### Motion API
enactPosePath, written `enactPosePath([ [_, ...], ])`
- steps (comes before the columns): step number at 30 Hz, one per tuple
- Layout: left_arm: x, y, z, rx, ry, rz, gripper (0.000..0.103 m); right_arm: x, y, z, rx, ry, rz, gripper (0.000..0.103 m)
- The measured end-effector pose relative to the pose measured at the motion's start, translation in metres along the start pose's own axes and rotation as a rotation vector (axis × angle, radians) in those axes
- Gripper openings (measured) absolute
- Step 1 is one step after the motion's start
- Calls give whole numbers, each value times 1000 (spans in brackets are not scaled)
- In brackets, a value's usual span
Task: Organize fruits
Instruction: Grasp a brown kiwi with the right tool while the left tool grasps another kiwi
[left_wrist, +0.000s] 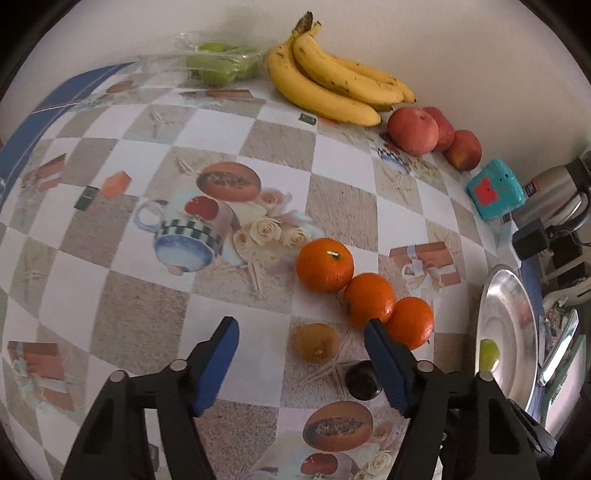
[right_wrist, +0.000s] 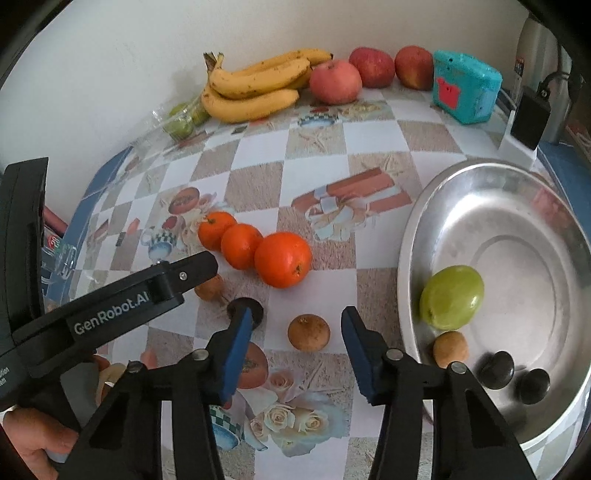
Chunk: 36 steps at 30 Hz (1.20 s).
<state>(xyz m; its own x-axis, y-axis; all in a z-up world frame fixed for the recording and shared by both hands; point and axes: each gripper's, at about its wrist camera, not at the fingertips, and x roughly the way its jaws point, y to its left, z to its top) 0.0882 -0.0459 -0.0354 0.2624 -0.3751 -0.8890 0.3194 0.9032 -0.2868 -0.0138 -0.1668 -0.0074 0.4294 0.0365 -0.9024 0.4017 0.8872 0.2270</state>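
Left gripper (left_wrist: 301, 325): blue ribbed pads on black plastic arms, spread wide, nothing between them, hovering over the tablecloth (left_wrist: 332, 192), a glossy checked print w/ cups, roses and papayas. Right gripper (right_wrist: 297, 321): same build, also wide apart and empty, w/ a small brown fruit (right_wrist: 308, 331), round and matte, lying on the cloth just ahead between the tips.

Three oranges (left_wrist: 364, 291), dimpled shiny peel, touch in a diagonal row at approx 1 o'clock of the left tips. Another rough brown fruit (left_wrist: 316, 342) sits between the left pads' line, a dark smooth round one (left_wrist: 364, 374) beside it at 5 o'clock.

Steel plate (right_wrist: 524, 206), round, brushed and reflective, at 3 o'clock in the right view. It holds a smooth green oval fruit (right_wrist: 451, 297), a brown one (right_wrist: 450, 348) and two dark glossy ones (right_wrist: 513, 374).

Against the wall at 12 o'clock: bananas (left_wrist: 332, 79), curved, speckled; three red apples (left_wrist: 432, 134); green fruits in a clear crinkly bag (left_wrist: 218, 62). A teal box (left_wrist: 495, 188) stands just past the apples.
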Motion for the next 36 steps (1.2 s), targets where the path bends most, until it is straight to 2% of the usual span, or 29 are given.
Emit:
enactPosePath([
  [2, 5, 0, -1, 2, 12, -2, 69, 4, -1, -1, 6, 16, -3, 46],
  [17, 7, -5, -3, 12, 40, -23, 49, 17, -12, -4, 45, 66, -15, 40],
  [20, 6, -5, -5, 10, 54, -22, 46, 17, -12, -4, 48, 70, -11, 35],
  [26, 9, -7, -6, 23, 62, -15, 36, 17, -13, -5, 54, 75, -2, 29],
  [28, 9, -5, -5, 14, 62, -13, 28, 17, -13, -4, 57, 76, -4, 28],
  [36, 1, -5, -3, 8, 42, -17, 28, 7, -17, -2, 82, 45, 9, 28],
])
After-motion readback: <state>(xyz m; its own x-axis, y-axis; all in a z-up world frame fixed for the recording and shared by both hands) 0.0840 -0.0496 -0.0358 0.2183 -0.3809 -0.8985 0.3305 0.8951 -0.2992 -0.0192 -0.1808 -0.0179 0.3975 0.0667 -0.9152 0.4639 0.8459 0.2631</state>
